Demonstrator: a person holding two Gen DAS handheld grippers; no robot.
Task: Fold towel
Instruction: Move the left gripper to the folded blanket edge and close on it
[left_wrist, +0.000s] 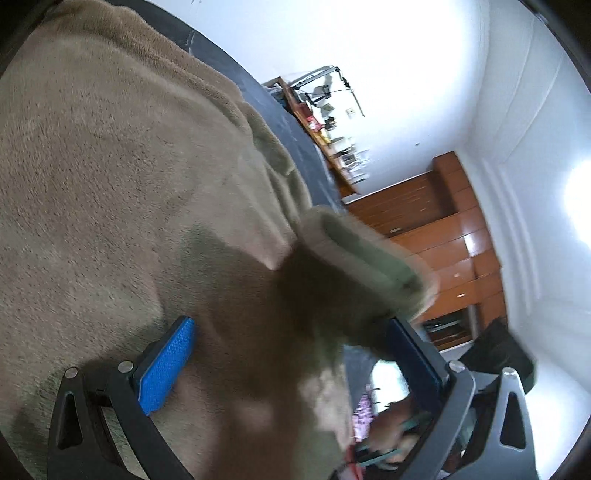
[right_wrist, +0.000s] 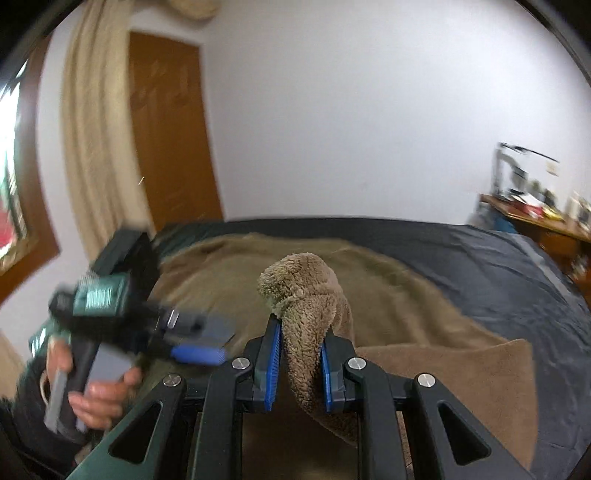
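Observation:
A brown fleecy towel (right_wrist: 388, 295) lies spread over a bed with a dark sheet (right_wrist: 480, 266). My right gripper (right_wrist: 300, 330) is shut on a bunched fold of the towel, which sticks up above the blue pads (right_wrist: 274, 354) and hangs down behind them. In the left wrist view the towel (left_wrist: 110, 166) fills the left side. My left gripper (left_wrist: 291, 323) stands open just above it, fingers wide apart, with a raised towel fold (left_wrist: 351, 258) near the right finger. Seen from the right wrist, the left gripper (right_wrist: 199, 347) is blurred at the left, held by a hand (right_wrist: 99, 398).
A wooden door (right_wrist: 166, 129) and a beige curtain (right_wrist: 92, 129) stand behind the bed. A cluttered desk (right_wrist: 535, 218) is at the right, beside the bed's edge. A wooden wardrobe (left_wrist: 443, 240) shows in the left wrist view.

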